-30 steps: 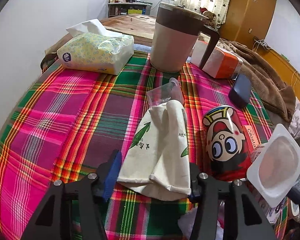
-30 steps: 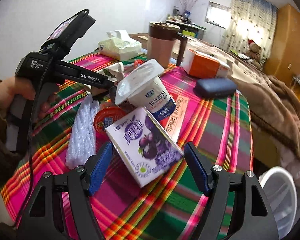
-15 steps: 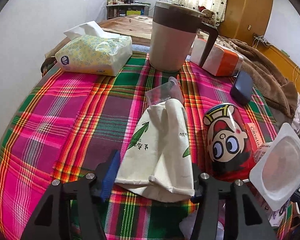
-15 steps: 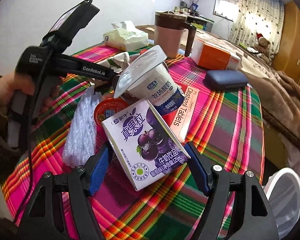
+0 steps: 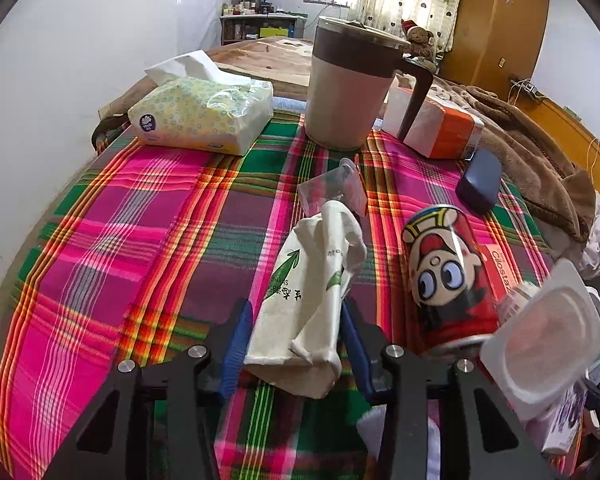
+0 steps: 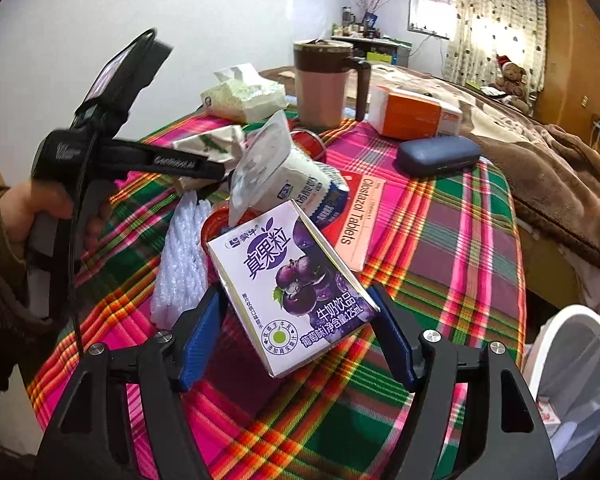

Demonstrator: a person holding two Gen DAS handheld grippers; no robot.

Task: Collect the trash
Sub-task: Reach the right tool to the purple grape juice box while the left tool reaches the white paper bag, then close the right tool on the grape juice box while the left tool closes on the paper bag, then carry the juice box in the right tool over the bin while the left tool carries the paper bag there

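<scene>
My left gripper (image 5: 296,340) is shut on a crumpled cream paper bag with green leaf print (image 5: 308,284), its far end resting on the plaid tablecloth (image 5: 140,232). My right gripper (image 6: 296,332) is shut on a purple grape milk carton (image 6: 296,284) and holds it tilted above the cloth. A yogurt cup with a peeled lid (image 6: 284,180), a red cartoon can (image 5: 444,276), a red jelly cup (image 6: 216,224), white foam netting (image 6: 180,260) and a clear plastic cup (image 5: 332,192) lie on the table.
A tissue pack (image 5: 200,112), a brown-and-beige mug (image 5: 348,88), an orange-and-white box (image 5: 436,124), a dark blue case (image 6: 436,154) and a tablet box (image 6: 360,224) are on the table. A white bin (image 6: 572,380) stands below the table's right edge. A bed lies beyond.
My left gripper has closed in on the paper bag, squeezing it narrower. My right gripper has lifted the purple carton slightly off the cloth.
</scene>
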